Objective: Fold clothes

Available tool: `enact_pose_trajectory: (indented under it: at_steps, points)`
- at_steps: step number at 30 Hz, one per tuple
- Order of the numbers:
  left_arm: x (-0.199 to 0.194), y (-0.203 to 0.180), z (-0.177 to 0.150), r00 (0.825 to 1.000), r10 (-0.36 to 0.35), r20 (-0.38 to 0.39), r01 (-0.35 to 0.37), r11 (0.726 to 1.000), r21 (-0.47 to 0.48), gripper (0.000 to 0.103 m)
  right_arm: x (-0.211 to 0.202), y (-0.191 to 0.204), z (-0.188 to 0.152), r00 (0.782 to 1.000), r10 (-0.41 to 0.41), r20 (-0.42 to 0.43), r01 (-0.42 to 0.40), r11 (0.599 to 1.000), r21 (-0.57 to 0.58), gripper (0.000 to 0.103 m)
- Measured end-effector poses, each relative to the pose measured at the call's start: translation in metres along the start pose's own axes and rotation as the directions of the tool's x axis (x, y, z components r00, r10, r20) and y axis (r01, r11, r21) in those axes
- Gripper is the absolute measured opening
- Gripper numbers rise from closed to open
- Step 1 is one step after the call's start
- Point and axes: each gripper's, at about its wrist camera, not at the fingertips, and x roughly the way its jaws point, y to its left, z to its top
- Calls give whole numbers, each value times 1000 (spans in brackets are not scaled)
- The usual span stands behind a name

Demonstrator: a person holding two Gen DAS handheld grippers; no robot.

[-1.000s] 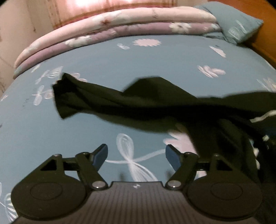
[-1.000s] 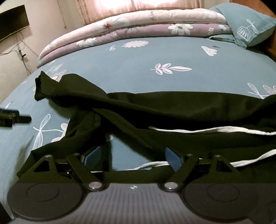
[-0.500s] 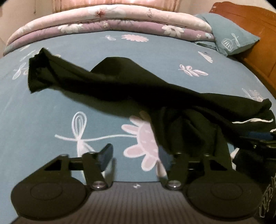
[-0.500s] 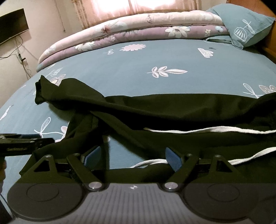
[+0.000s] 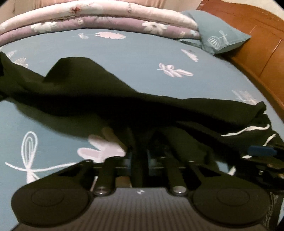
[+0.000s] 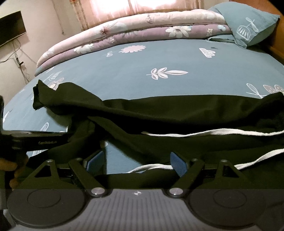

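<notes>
Home bedroom: bed point(image 6: 134, 65) with floral sheet, folded quilt point(image 6: 142, 28), pillow point(image 6: 252, 23), wooden headboard point(image 5: 248, 40), curtained window point(image 6: 142, 7).

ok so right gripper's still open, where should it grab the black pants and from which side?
Best bet is the near edge of the black pants, where the white drawstring lies between the fingers of the open right gripper. Come straight in, low, from the near side: that edge faces the fingers. The left gripper is already shut on the fabric beside it.
</notes>
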Motion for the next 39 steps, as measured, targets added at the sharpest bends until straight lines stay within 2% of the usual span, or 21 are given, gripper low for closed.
enact_pose_trajectory:
  at_steps: [3,9,17,19,21,25,27,29,33,34,37,39]
  points:
    - [-10,-1,-3,1000,-4,22,4,1000,-23,4,-2,-1,1,1000,0,4,0,1000,5,85]
    - [-56,4,-18,996,-6,87,14,996,-92,2,-6,-2,1,1000,7,14,-8,1000,10,85]
    - [-76,17,-27,997,10,80,4,984,-180,3,-14,1,2,999,22,30,-22,1000,8,85]
    - [-81,21,-29,997,14,79,2,979,-202,7,-16,1,2,999,25,35,-25,1000,12,85]
    - [-85,24,-32,997,15,76,2,975,-224,18,-19,1,3,999,27,40,-28,1000,12,85]
    - [-71,17,-37,998,-42,47,53,967,-251,26,-24,-1,2,998,42,53,-43,999,5,85]
    - [-64,11,-39,998,-51,26,56,969,-240,38,-26,-2,2,996,74,52,-74,997,7,86]
    - [-59,5,-41,999,-52,5,52,973,-225,39,-28,-1,3,992,113,50,-114,994,3,85]
    - [-62,4,-46,998,-63,20,66,971,-229,39,-36,14,-2,975,217,40,-213,973,-87,87]
    - [-67,8,-47,999,-35,31,41,968,-249,39,-38,20,-4,969,245,34,-239,964,-118,90]
    - [-79,22,-50,997,50,59,-29,950,-311,39,-46,44,-14,948,316,31,-298,920,-253,92]
    - [-87,29,-53,995,83,50,-62,941,-332,39,-52,65,-25,941,339,26,-308,882,-358,93]
